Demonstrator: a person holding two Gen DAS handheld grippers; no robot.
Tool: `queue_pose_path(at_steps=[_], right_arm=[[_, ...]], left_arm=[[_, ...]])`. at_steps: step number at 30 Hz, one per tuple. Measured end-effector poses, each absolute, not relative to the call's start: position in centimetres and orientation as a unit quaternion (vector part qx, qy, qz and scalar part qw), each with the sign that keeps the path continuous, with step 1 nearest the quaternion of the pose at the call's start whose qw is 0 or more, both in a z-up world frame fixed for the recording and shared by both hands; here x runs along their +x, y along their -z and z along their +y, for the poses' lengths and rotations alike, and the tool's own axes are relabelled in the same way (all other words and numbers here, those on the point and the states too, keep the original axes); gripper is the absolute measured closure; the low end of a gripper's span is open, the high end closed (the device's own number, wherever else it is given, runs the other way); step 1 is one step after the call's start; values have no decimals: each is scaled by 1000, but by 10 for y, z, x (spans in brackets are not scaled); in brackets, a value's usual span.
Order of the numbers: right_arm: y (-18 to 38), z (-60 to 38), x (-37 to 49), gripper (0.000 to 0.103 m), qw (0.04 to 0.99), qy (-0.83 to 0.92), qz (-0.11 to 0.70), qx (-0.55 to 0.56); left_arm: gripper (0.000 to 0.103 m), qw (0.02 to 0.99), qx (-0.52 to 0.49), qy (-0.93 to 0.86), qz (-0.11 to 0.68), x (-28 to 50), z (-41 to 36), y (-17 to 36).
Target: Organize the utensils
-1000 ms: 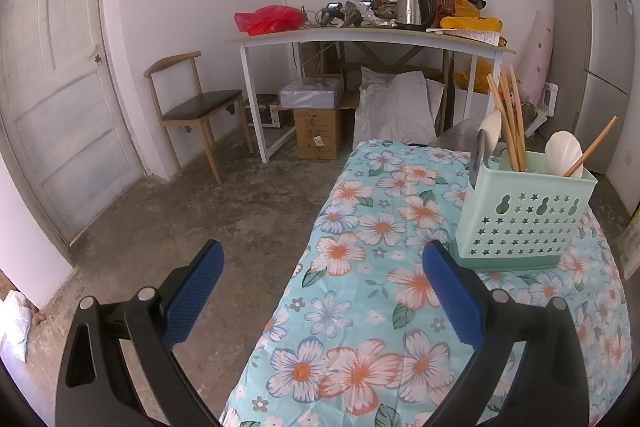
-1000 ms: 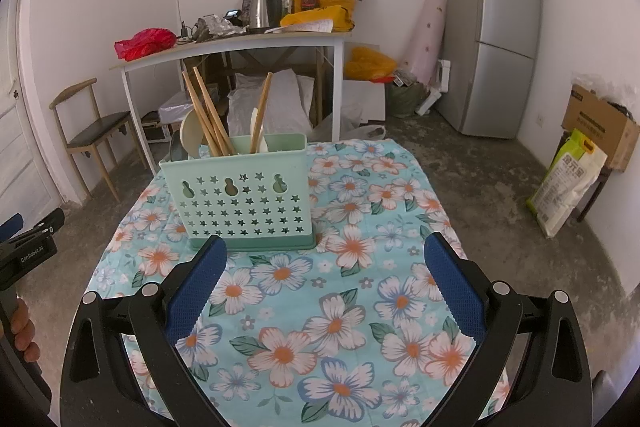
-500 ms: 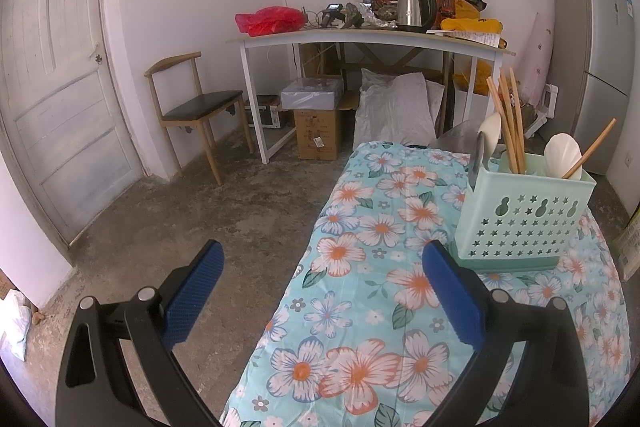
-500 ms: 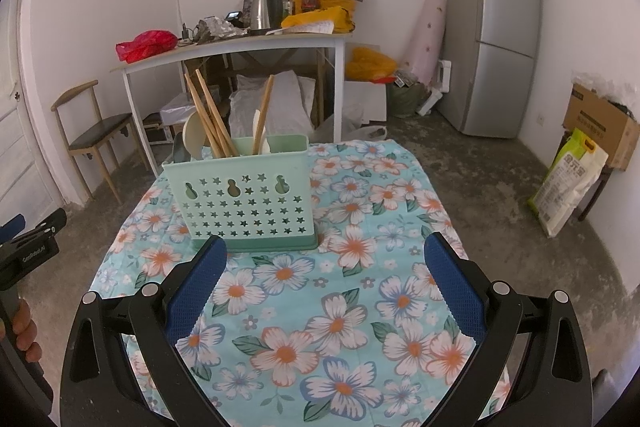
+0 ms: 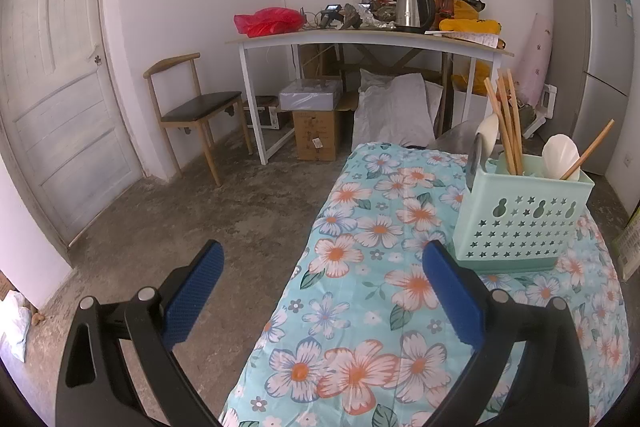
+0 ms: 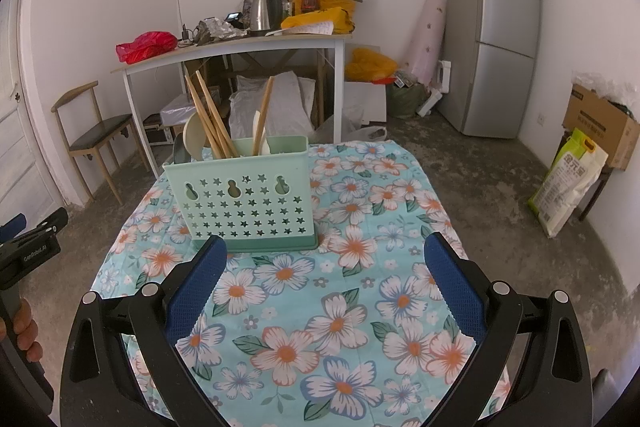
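A mint green utensil caddy point(image 6: 246, 199) with star-shaped holes stands on the floral tablecloth point(image 6: 340, 307). Wooden chopsticks point(image 6: 208, 119), pale spoons point(image 6: 194, 143) and a dark utensil stick up out of it. In the left wrist view the caddy point(image 5: 520, 219) sits to the right, with chopsticks point(image 5: 506, 127) and a white spoon point(image 5: 560, 155) inside. My right gripper point(image 6: 324, 283) is open just in front of the caddy, holding nothing. My left gripper point(image 5: 320, 287) is open and empty over the table's left edge, left of the caddy.
A white desk point(image 6: 240, 45) with a kettle point(image 6: 264, 11) and bags stands behind the table. A wooden chair point(image 5: 192, 107) and a door point(image 5: 52, 87) are at left. A fridge point(image 6: 496, 35), a cardboard box point(image 6: 600, 123) and a sack point(image 6: 568, 179) are at right.
Both grippers have drifted slightly; the caddy sits a little lower and further right in the right wrist view. Both stay open and empty.
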State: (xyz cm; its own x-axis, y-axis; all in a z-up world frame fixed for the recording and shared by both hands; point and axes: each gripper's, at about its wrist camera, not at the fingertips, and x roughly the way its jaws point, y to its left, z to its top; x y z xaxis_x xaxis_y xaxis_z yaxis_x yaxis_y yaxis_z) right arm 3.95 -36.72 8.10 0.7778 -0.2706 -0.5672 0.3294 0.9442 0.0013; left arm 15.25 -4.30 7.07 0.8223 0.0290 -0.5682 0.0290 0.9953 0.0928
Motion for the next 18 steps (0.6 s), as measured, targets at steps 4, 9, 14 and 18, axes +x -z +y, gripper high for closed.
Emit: queue_pose_path(at_steps=[4, 9, 14, 18], right_arm=[[-81, -367, 40, 8, 941, 159, 293, 50], [-81, -367, 40, 8, 942, 159, 293, 50], [-81, -366, 40, 8, 942, 159, 292, 50], [-81, -366, 41, 8, 942, 159, 292, 50]], left_arm=[[6, 953, 49, 0, 298, 152, -43, -71], [6, 954, 48, 0, 297, 152, -43, -71], [6, 954, 49, 1, 297, 152, -44, -72], [6, 954, 48, 1, 298, 152, -43, -72]])
